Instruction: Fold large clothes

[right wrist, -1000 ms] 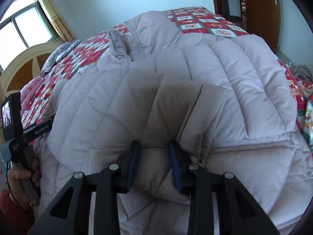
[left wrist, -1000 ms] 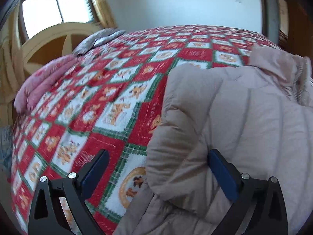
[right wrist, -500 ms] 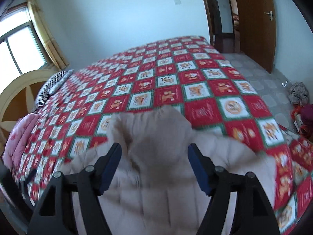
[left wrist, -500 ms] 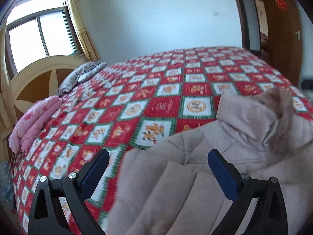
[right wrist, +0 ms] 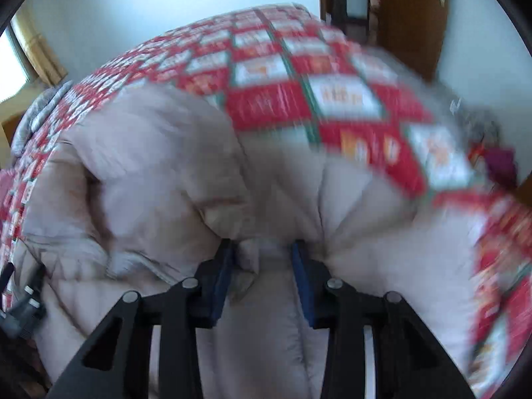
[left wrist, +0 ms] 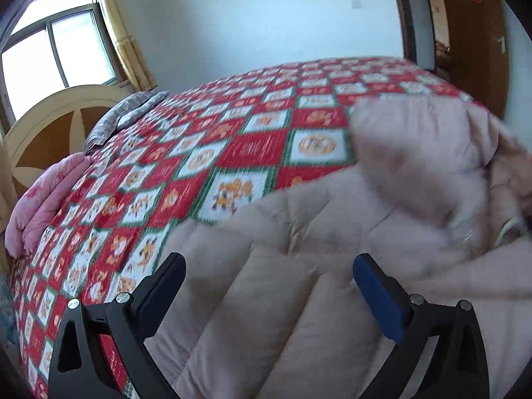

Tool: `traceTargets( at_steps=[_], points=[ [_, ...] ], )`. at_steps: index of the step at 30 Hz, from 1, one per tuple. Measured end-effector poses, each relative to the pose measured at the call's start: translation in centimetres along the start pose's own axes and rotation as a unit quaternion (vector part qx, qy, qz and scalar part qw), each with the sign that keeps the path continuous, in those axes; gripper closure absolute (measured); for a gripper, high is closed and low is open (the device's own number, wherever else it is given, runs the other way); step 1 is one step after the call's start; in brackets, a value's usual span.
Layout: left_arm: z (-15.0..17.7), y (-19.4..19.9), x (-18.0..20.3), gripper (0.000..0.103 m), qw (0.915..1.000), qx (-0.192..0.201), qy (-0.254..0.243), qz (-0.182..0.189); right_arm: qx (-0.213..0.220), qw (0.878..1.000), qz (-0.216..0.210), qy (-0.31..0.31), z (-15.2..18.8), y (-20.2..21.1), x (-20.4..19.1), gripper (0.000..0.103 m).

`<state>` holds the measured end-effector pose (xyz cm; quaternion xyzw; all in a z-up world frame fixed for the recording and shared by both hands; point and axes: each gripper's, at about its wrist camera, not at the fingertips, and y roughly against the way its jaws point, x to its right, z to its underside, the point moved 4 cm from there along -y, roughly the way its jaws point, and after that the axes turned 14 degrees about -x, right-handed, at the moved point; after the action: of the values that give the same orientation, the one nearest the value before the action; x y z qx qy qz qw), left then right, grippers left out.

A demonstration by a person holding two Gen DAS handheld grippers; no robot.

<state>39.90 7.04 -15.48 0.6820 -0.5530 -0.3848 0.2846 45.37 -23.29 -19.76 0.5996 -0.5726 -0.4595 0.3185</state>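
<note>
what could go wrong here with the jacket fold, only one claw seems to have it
1. The right claw pinches only a small bunch of the puffy jacket; the slick padded fabric could slip out mid-pull.
2. The left claw is open over the jacket, gripping nothing, so that side may sag and fold crooked.
3. Both views are motion-blurred; a fast pull could drag the quilt along.

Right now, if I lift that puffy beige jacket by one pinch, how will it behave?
The puffy jacket will likely flop and drape: it already bunches in soft folds on the quilt. Its quilted padding suggests it is bulky but light. The right gripper pinches only a small fold, so the rest would probably sag.
</note>
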Motion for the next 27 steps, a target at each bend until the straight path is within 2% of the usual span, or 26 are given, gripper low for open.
traceTargets(
  at_steps=[2, 5, 8, 11, 12, 13, 15, 16, 18, 22, 27],
  points=[
    [-1.4, 2.1, -0.2, 0.002, 0.9995, 0.024, 0.009, 0.019, 0.036, 0.999, 0.023, 0.024, 0.9, 0.2, -0.5, 0.064],
    [-4.7, 4.6, 0.0, 0.002, 0.9972, 0.050, 0.027, 0.050, 0.045, 0.997, 0.050, 0.036, 1.2, 0.4, -1.3, 0.063],
    [-8.7, 4.3, 2.1, 0.002, 0.9975, 0.033, 0.029, 0.055, 0.048, 0.998, 0.029, 0.026, 1.3, 0.6, -0.7, 0.063],
    [-10.1, 2.0, 5.1, 0.002, 0.9997, 0.007, 0.002, 0.023, 0.049, 0.998, 0.024, 0.024, 1.4, 0.7, -0.7, 0.063],
    [-10.1, 0.8, 6.1, 0.005, 0.9999, -0.002, -0.012, -0.010, 0.049, 0.998, 0.024, 0.024, 1.2, 0.6, -0.7, 0.063],
    [-9.7, -0.4, 6.6, 0.024, 0.9982, -0.012, -0.029, -0.051, 0.049, 0.998, 0.022, 0.023, 1.3, 0.7, -0.6, 0.063],
    [-7.9, -2.8, 6.9, 0.054, 0.9908, -0.044, -0.061, -0.112, 0.049, 0.998, 0.020, 0.022, 1.2, 0.4, -0.7, 0.063],
    [-6.5, -4.0, 6.5, 0.056, 0.9884, -0.064, -0.067, -0.120, 0.049, 0.998, 0.021, 0.022, 1.2, 0.5, -0.7, 0.063],
    [-4.1, -5.6, 4.7, 0.056, 0.9881, -0.077, -0.054, -0.121, 0.050, 0.998, 0.022, 0.023, 1.3, 0.5, -0.7, 0.063],
    [-2.4, -6.7, 1.5, 0.054, 0.9951, -0.075, 0.020, -0.062, 0.051, 0.998, 0.029, 0.026, 1.3, 0.4, -1.0, 0.062],
    [-2.0, -6.9, 2.6, 0.054, 0.9929, -0.058, 0.008, -0.103, 0.051, 0.998, 0.040, 0.028, 1.3, 0.4, -1.1, 0.061]
  ],
)
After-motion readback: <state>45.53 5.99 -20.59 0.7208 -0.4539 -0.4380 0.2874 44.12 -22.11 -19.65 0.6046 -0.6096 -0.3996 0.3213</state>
